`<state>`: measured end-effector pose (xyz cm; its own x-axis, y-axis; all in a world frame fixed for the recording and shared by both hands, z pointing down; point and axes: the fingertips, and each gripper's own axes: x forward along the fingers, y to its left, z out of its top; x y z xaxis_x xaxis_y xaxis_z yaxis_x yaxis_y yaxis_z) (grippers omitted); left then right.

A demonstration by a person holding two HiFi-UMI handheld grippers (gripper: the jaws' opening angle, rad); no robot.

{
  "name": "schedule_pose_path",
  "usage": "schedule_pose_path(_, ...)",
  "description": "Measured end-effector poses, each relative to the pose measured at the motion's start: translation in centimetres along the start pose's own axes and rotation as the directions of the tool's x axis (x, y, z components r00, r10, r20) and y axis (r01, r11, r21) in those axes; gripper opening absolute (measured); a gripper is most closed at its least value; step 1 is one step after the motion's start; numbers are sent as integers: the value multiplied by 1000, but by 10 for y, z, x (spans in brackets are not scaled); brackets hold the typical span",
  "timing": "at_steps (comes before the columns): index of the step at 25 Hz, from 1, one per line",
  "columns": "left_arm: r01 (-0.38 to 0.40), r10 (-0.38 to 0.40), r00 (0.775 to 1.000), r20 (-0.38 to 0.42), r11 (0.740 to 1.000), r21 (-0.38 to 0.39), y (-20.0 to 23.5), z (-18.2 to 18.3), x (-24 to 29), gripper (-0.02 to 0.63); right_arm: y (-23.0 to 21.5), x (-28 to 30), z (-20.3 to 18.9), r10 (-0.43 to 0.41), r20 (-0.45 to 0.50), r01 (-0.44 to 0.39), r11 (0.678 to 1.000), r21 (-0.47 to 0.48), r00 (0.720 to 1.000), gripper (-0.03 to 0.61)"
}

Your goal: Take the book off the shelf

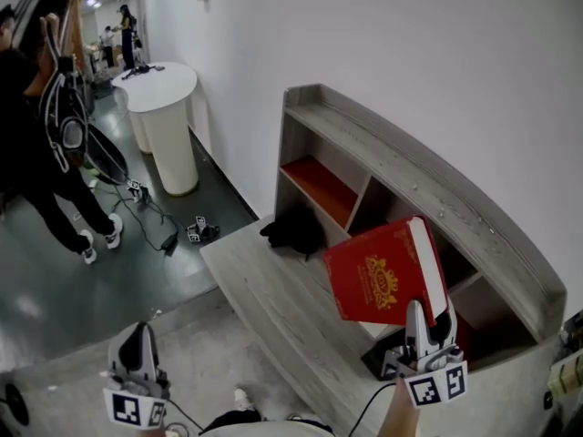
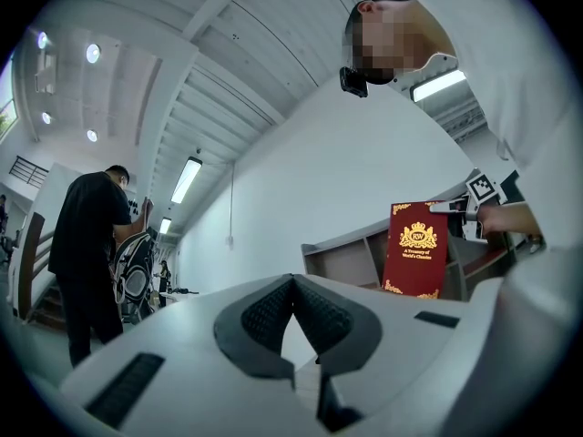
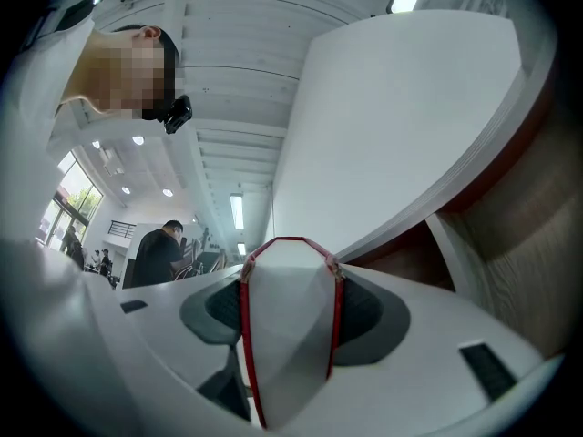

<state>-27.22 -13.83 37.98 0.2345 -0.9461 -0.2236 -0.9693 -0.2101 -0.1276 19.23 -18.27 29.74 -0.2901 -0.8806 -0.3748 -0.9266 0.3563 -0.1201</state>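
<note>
Held the red hardcover book [image 1: 383,276] upright by its bottom edge in the right hand-held gripper [image 1: 428,315], with jaws partway apart and clamped on cover and pages. Had it out in front of the wooden shelf [image 1: 410,167], at about 4 o'clock in the head view. Carried the left hand-held gripper [image 1: 137,335] low at 7 o'clock, jaws together on nothing.

left gripper [image 1: 137,340]: held low; jaws together; empty | right gripper [image 1: 428,321]: raised; jaws clamped on book [image 1: 378,276]
</note>
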Motion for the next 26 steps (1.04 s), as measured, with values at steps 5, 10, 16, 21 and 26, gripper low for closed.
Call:
schedule_pose_path(5,-6,6,1000,4,1000,5,1,-1,-2,17,7,5,-3,21,-20,-21,999,-42,1000,255)
schedule_pose_path(10,-12,13,1000,-3,1000,1,1,-2,-4,17,11,7,2,37,-6,-37,998,-46,999,255)
schedule_pose_path(16,-19,19,999,29,1000,11,3,4,-5,17,15,9,2,54,-1,-54,997,-49,999,255)
schedule_pose_path(21,-28,28,999,25,1000,10,5,5,-5,17,17,14,1,61,-4,-61,997,-48,998,255)
schedule_pose_path(26,-35,35,999,7,999,1,8,1,-7,17,21,16,0,70,-2,-70,996,-49,998,255)
